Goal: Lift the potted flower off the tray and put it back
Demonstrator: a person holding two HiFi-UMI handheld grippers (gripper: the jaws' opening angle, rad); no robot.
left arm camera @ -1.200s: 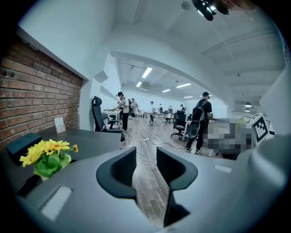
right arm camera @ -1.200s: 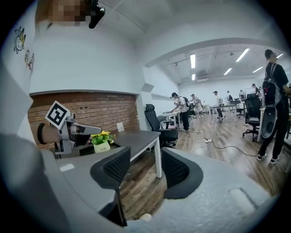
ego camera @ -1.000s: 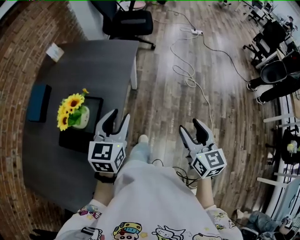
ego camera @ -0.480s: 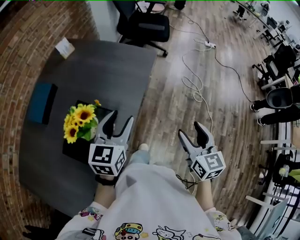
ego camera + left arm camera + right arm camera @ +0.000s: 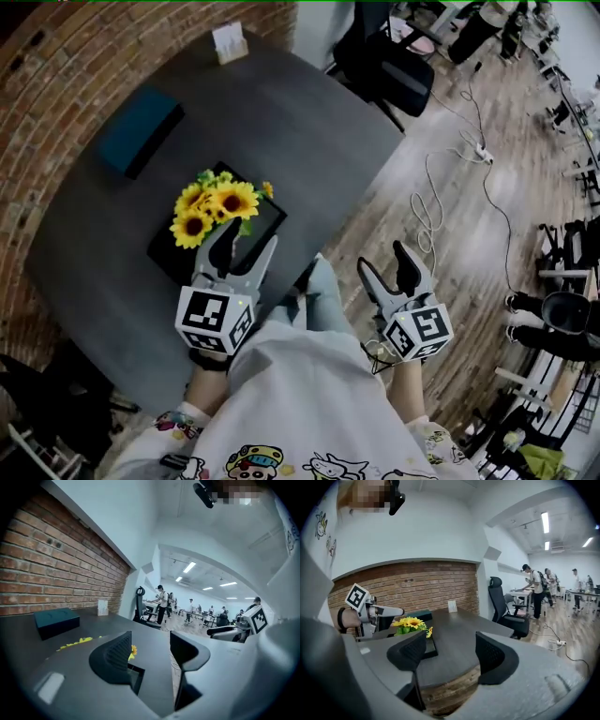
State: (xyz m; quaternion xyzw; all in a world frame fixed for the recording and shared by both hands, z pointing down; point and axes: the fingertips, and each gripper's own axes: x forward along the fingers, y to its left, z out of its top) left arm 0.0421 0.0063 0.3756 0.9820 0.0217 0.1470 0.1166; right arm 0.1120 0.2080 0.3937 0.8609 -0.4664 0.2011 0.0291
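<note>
Potted flower (image 5: 217,204): centre-left, on tray (image 5: 268,219), unlifted. Left gripper (image 5: 246,239), right gripper (image 5: 382,258): jaws just opened wider, empty, likely readying the pickup.

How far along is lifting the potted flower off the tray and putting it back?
Done: nothing that shows; the potted flower stands on the tray. In hand: the left tongs, empty, jaws just opening, point toward it; the right tongs, also opening and empty, hang beside the table. Left: grip, lift, set back.
</note>
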